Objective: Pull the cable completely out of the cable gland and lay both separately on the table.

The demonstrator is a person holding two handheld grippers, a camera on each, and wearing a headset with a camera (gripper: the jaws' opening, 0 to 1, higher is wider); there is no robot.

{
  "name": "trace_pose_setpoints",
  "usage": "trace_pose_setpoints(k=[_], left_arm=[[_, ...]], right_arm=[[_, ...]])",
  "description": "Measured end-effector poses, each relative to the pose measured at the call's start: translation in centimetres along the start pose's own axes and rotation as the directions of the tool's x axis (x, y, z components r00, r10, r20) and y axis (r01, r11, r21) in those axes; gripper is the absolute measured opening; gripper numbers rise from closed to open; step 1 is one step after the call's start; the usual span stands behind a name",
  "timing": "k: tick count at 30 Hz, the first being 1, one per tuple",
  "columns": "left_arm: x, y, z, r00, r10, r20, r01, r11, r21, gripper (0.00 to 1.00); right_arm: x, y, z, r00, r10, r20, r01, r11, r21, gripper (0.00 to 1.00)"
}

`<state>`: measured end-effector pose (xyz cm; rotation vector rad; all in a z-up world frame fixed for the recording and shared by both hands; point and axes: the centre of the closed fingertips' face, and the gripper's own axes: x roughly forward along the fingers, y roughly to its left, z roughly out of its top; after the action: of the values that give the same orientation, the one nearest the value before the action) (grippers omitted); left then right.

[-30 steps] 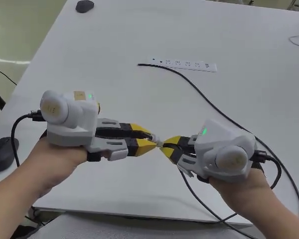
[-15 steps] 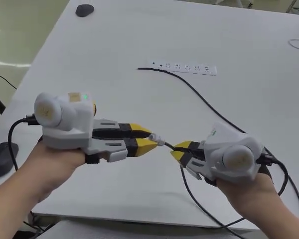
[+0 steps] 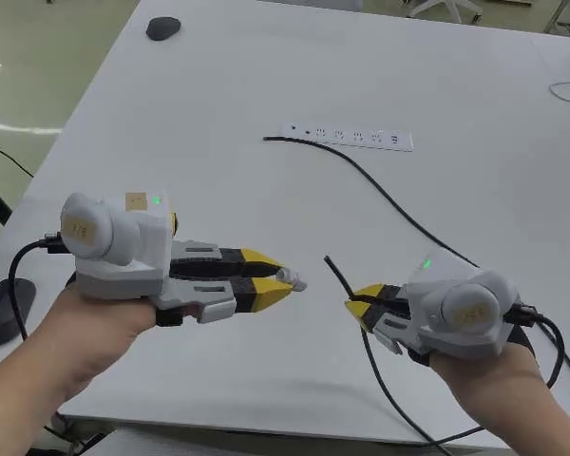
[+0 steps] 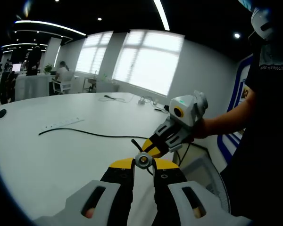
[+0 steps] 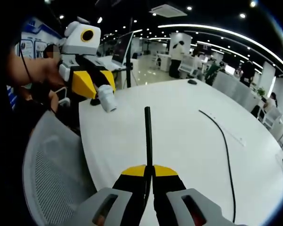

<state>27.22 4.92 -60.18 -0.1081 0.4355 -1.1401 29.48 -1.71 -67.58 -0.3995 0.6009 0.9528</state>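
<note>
Left gripper (image 3: 281,279) clamped on gland (image 3: 294,280), right gripper (image 3: 357,298) clamped on cable (image 3: 335,274), cable end held clear of gland, both held over worktop (image 3: 266,76)

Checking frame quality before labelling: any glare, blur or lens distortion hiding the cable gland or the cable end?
Head view: even light, soft shadows on the table, cable gland and cable both sharp. Left gripper view: windows blown out, strong fisheye bend, gland in focus at the jaw tips. Right gripper view: ceiling light strip curves with the lens, cable end crisp, background soft.
</note>
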Motion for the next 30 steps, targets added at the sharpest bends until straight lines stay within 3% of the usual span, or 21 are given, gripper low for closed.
trace_pose_setpoints(k=[9, 17, 30], left_arm=[[0.1, 0.3, -0.5, 1.0000, 0.000, 0.006, 0.000, 1.000, 0.011, 0.15], [-0.4, 0.7, -1.7, 0.9999, 0.009, 0.012, -0.009, 1.000, 0.020, 0.15], [-2.0, 2.1, -3.4, 0.9994, 0.018, 0.030, -0.019, 0.999, 0.027, 0.15]], right_arm=[[0.3, 0.2, 0.5, 1.0000, 0.009, -0.002, -0.009, 1.000, 0.000, 0.00], [0.9, 0.0, 1.1, 0.9998, 0.012, -0.015, -0.012, 1.000, -0.003, 0.00], [3.8, 0.4, 3.9, 0.9992, 0.036, -0.018, -0.037, 0.999, -0.029, 0.00]])
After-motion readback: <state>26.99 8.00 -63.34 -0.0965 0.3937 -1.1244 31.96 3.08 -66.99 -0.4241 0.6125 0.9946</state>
